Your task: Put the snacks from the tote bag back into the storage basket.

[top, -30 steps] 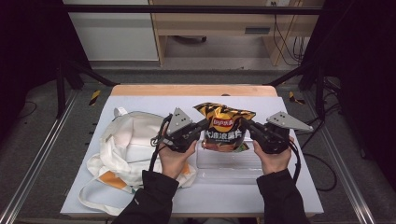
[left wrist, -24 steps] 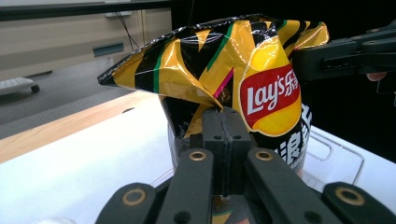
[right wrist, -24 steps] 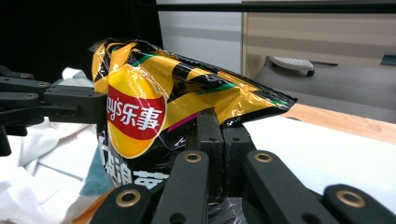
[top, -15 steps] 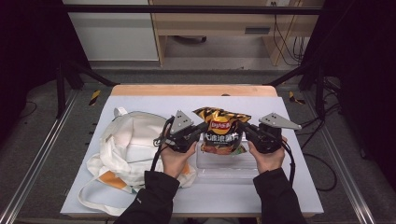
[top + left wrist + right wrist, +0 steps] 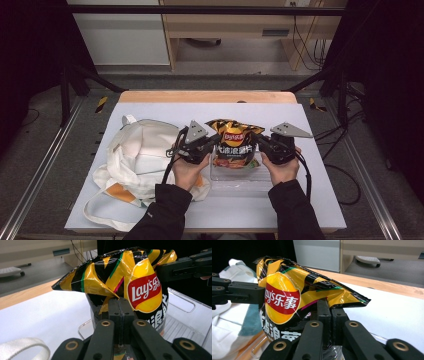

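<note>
A black and yellow Lay's chip bag (image 5: 234, 145) stands upright between both grippers, its lower part inside a clear plastic bin (image 5: 240, 178). My left gripper (image 5: 214, 142) is shut on the bag's left edge; in the left gripper view its jaws (image 5: 119, 307) pinch the foil of the bag (image 5: 125, 280). On the opposite edge my right gripper (image 5: 259, 142) is shut as well, and the right gripper view has its jaws (image 5: 329, 307) clamped on the bag (image 5: 294, 290). The other gripper's black jaw shows at the far side of the bag in each gripper view.
A white cloth tote bag (image 5: 140, 160) with straps lies crumpled left of the bin on the white table cover (image 5: 320, 200). A wooden table edge (image 5: 205, 96) runs along the back. Metal frame rails flank the table.
Both grippers have come down a little with the chip bag, which now sits lower, into the clear bin. The grips are unchanged.
</note>
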